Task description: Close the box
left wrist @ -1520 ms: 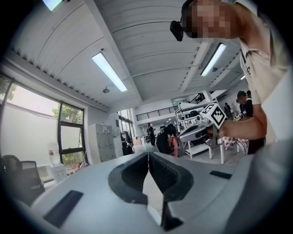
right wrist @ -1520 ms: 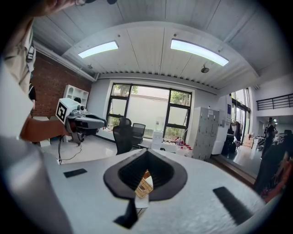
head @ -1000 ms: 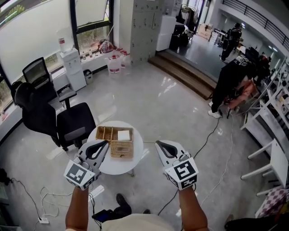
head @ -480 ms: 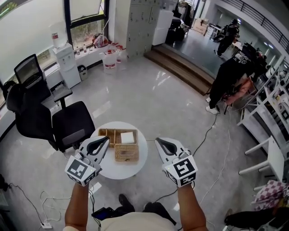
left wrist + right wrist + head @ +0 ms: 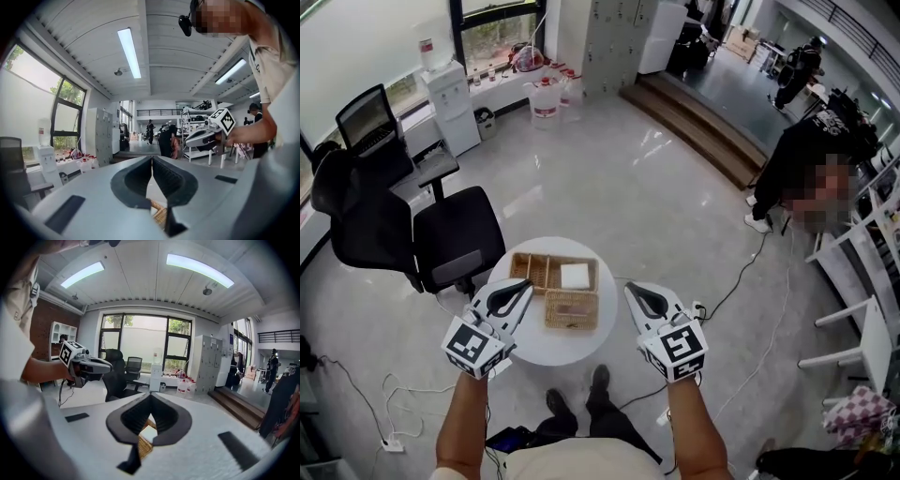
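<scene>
1. Closing has not begun: the box [image 5: 536, 270] stands open in the middle of the table [image 5: 539, 354], with its lid [image 5: 572, 310] lying flat on the near side.
2. The left gripper [image 5: 526, 285] and right gripper [image 5: 631, 287] are both clenched on nothing, one at each side of the box (apparently above it, not touching).
3. What is left, I judge: lift the lid and fold it over the far half.

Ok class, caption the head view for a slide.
Shut left gripper and right gripper flank open wicker box on round table.
</scene>
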Available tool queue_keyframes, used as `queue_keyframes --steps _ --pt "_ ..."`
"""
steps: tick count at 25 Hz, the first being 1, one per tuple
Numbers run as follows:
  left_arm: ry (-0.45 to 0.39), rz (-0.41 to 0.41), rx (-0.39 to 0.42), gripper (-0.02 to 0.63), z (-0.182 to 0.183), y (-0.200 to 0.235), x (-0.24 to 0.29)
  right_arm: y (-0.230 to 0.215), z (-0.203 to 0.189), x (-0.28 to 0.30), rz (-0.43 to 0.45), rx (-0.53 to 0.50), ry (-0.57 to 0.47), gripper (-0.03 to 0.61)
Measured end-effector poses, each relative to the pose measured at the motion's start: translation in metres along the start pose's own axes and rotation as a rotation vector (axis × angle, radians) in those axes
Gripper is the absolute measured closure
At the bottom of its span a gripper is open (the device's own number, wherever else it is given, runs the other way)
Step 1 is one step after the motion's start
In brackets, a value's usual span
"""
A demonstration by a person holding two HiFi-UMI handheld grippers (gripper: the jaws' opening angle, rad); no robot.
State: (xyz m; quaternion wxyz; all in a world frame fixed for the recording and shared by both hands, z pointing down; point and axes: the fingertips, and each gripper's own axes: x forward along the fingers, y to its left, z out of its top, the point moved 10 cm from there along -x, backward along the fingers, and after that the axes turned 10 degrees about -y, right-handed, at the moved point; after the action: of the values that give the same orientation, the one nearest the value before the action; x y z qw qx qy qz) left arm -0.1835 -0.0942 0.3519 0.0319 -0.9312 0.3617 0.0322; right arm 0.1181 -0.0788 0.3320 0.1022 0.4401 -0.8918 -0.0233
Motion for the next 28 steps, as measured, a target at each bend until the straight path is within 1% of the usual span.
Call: queue_keyframes --steps 4,7,13,18,24,28 --pt "0.064 0.021 -0.040 0.601 -0.021 0.003 0.008 -0.011 -0.027 0.014 0.018 0.027 0.016 0.584" --pt "0.091 0.041 -0.061 0.601 -0.046 0.007 0.015 -0.020 -0.050 0.025 0.033 0.050 0.030 0.584" --pt "0.160 0.041 -0.118 0.601 -0.108 0.015 0.022 -0.034 -0.106 0.046 0.054 0.110 0.079 0.584" --pt "0.222 0.054 -0.184 0.601 -0.163 0.017 0.025 -0.038 -0.157 0.061 0.079 0.160 0.134 0.583" --pt "0.301 0.074 -0.257 0.600 -0.228 0.019 0.022 -0.033 -0.213 0.079 0.115 0.231 0.207 0.555" --pt "0.333 0.096 -0.299 0.600 -0.265 0.022 0.021 -0.029 -0.248 0.089 0.143 0.282 0.251 0.528"
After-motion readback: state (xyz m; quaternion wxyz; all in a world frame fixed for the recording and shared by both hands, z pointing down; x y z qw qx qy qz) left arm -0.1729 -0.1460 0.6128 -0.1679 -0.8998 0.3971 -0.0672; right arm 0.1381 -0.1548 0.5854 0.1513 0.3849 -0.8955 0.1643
